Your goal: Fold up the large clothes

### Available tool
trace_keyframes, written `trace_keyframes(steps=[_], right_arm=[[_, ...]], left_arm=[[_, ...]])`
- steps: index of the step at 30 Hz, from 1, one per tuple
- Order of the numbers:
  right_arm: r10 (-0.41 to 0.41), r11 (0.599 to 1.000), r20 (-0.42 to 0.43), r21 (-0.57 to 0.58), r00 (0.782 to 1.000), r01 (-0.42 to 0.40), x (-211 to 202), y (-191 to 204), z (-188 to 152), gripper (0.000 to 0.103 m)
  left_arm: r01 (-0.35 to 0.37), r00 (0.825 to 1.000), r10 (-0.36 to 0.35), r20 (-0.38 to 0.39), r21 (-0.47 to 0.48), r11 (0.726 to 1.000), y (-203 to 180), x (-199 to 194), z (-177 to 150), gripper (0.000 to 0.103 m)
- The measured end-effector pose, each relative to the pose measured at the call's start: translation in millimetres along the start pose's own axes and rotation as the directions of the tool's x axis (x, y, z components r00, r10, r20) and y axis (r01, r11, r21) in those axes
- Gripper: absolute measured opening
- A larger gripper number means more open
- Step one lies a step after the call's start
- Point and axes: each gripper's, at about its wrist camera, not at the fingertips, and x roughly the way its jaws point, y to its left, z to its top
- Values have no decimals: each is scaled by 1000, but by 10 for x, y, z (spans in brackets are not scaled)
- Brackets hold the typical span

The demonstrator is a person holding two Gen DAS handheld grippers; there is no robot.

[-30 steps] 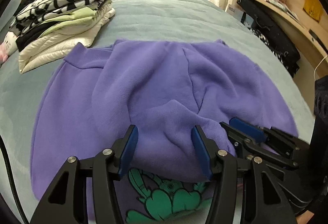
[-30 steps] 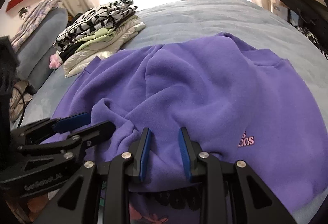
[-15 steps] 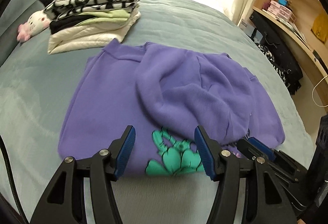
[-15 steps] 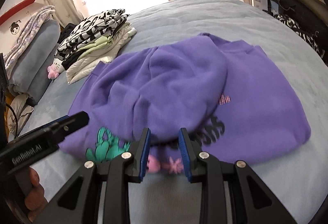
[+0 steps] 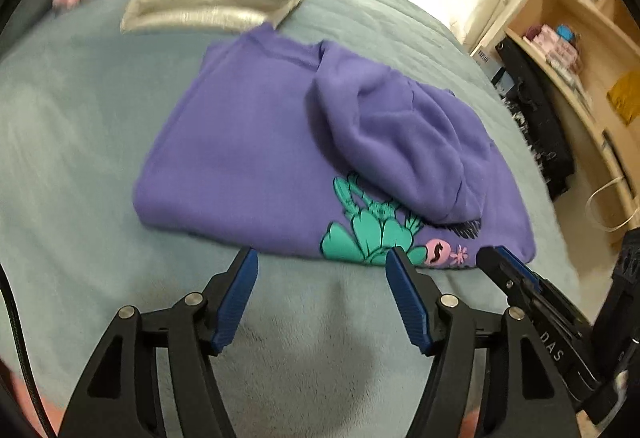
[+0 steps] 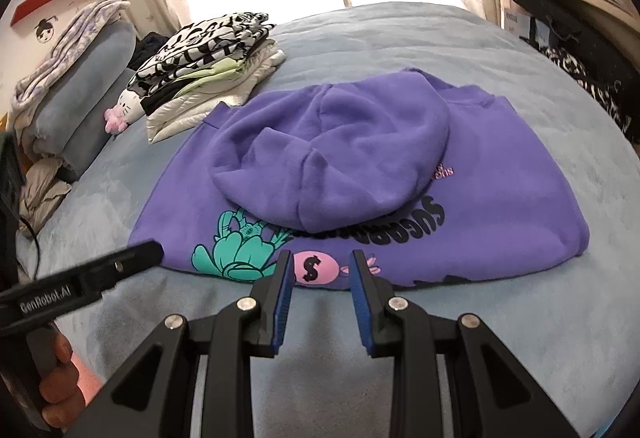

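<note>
Your left gripper [image 5: 322, 270] hangs with fingers wide, empty, over the bed [image 5: 80, 125]. Your right gripper [image 6: 320, 270] is narrower, also empty. The purple hoodie [image 6: 460, 173] lies folded at 12 o'clock just beyond both, hood on top. Folded clothes stack [image 6: 208, 73] sits at 11 o'clock.

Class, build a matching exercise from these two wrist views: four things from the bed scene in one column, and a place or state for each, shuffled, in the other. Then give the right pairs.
Column one
1. purple hoodie
2. hood
3. stack of folded clothes
4. left tongs

Column two
A. open, holding nothing
B. piled on the bed's far left, beside a plush toy
C. folded, spread flat on the bed
D. laid over the printed graphic

Pairs: 1-C, 2-D, 3-B, 4-A
</note>
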Motion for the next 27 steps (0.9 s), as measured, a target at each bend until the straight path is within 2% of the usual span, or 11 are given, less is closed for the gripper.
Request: trace_keyframes(steps=[2,4,7,9,15,20,23,25,27], right_arm=[[-12,1000,17,-22,1000,13,12,42,6,28],[-24,999,25,-45,999,25,29,92,6,28],[-17,997,32,-74,999,20,81,157,6,28],[-7,997,30,-83,1000,10,118,187,8,28],[7,996,22,-84,1000,-5,224,205,50,28],[10,996,31,-88,999,-7,270,226,95,28],[8,995,44,-98,999,-4,301,233,194,27],[10,996,63,-94,998,-4,296,226,296,25],[6,996,91,-92,996,3,300,220,426,24]], left_arm=[[78,997,-79,-8,-76,994,160,69,-28,65],[150,988,-152,0,-181,972,355,158,-50,65],[215,975,-220,21,-314,925,609,320,-96,65],[242,970,-239,52,-350,905,701,383,-108,65],[226,973,-196,119,-351,909,737,505,16,65],[215,974,-170,147,-393,894,798,670,251,64],[176,979,-122,164,-370,912,759,728,431,62],[140,978,-76,194,-347,927,725,752,537,54],[129,974,-55,221,-336,933,738,767,611,35]])
